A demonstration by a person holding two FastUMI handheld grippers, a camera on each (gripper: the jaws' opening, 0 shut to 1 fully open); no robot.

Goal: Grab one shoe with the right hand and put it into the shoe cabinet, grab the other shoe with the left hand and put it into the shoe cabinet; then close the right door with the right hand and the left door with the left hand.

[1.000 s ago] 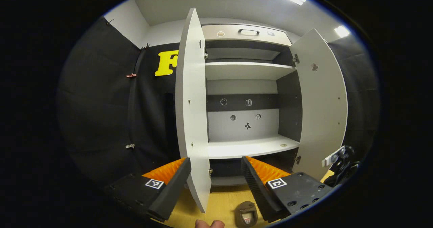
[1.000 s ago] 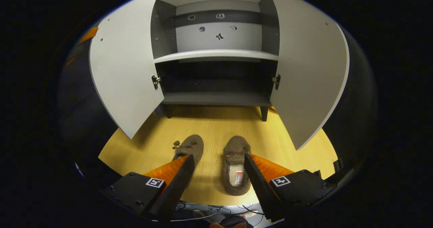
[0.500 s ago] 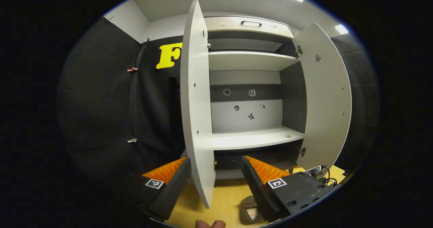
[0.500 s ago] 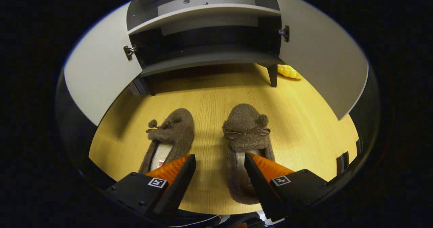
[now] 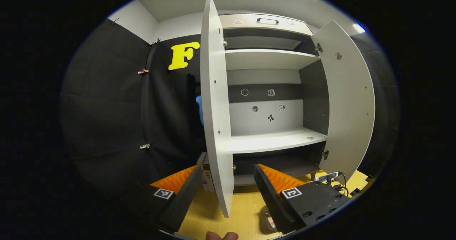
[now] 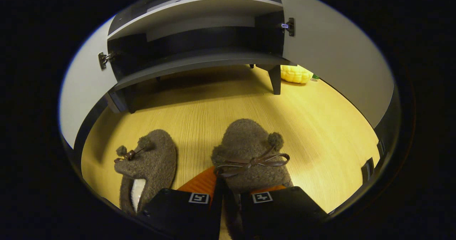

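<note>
Pinching the right-hand fuzzy brown slipper with a bow (image 6: 249, 151) at its inner wall, our right gripper (image 6: 228, 197) sits nearly closed on the wooden floor (image 6: 320, 126) — ready to lift it. Our left gripper (image 5: 226, 186) waits spread before the grey-white shoe cabinet (image 5: 270, 140), by its left door (image 5: 213, 108).

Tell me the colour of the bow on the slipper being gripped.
Dark brown bow, on a grey-brown fuzzy slipper; right gripper view.

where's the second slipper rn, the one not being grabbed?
Right gripper view: the free slipper lies on the wood floor, lower left, beside the gripped slipper, in front of the open cabinet.
</note>
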